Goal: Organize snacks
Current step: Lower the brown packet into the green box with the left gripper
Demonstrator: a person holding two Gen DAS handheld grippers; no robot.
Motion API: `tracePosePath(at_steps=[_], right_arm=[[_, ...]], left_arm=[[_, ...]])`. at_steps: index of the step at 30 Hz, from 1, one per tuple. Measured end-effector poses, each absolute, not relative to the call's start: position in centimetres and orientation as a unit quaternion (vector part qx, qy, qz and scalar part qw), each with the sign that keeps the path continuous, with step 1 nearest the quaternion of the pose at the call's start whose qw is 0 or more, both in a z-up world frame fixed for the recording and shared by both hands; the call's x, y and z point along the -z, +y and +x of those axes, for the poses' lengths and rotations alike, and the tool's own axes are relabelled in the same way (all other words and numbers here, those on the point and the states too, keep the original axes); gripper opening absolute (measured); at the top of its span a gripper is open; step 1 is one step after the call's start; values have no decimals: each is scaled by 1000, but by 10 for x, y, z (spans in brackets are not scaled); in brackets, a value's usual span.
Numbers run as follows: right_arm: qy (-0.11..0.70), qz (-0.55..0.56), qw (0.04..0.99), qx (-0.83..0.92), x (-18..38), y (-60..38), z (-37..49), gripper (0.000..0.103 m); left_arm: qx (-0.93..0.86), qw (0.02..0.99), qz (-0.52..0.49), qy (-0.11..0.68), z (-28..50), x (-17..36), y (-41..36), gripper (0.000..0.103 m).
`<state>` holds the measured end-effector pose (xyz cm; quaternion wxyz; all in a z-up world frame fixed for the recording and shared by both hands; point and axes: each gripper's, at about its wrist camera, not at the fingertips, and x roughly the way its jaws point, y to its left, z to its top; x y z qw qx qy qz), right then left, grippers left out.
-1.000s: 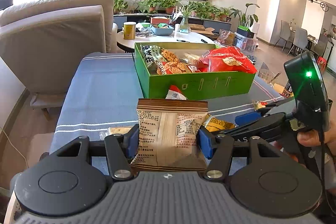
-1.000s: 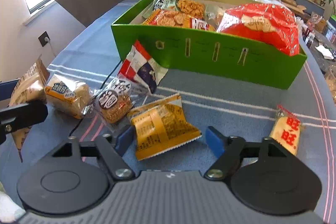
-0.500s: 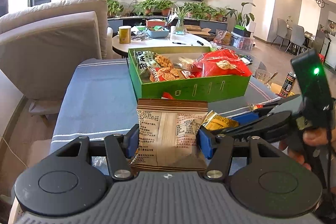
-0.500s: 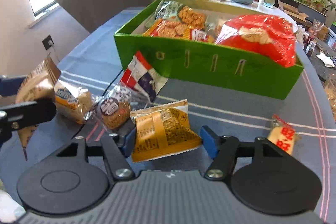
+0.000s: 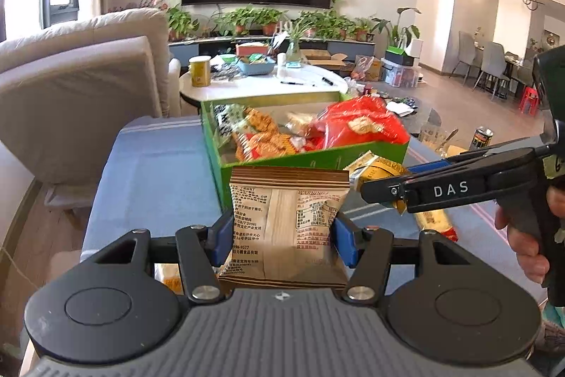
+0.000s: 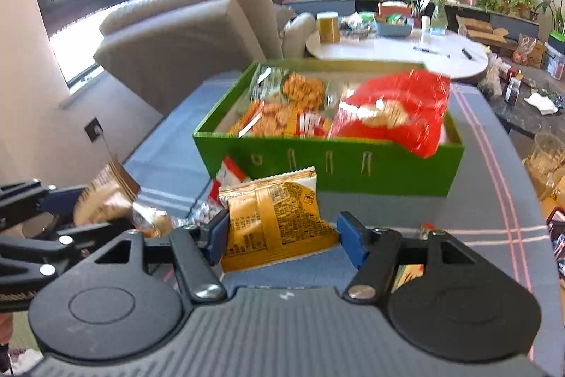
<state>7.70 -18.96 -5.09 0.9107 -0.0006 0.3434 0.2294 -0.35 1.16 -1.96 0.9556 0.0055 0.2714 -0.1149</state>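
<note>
A brown-striped paper snack packet (image 5: 286, 225) is being gripped in the left gripper (image 5: 284, 234) jaws, a yellow foil packet (image 6: 275, 221) in the right gripper (image 6: 282, 232) jaws — both near the part-filled green cardboard box (image 6: 353, 165); loose snacks are being left on the tabletop.

Left wrist cam sat low behind its own fingers, facing the green box (image 5: 310, 161) from its near-left corner, TV wall behind. Right wrist cam looked at the box's (image 6: 328, 161) long front wall from closer, angled toward the sofa (image 6: 183, 37). Both shared the box, sofa, and white round table (image 5: 261, 83) beyond it.
</note>
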Motion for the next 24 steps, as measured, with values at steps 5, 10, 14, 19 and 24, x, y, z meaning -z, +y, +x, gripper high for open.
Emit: tracePosePath(at_steps=[5,10,14,19,24], right_arm=[[329,1,917,-224,40,-198,82,85],[313,16,924,-218,33,-209,93,85],[309,21,926,-217,33,-215,105,85],[308,35,926,-216,33,-221,121,85],[301,47,928,-217,31,-223,139,85]], left_arm=[[119,958,4,261,12,13,2,54],[121,956,5,266,27,14,-6,54],[117,956,4,271,42,14,-10,54],[113,957,-1,267,60,11,-12,54],[110,957,-7,269,81,11,-15,54]])
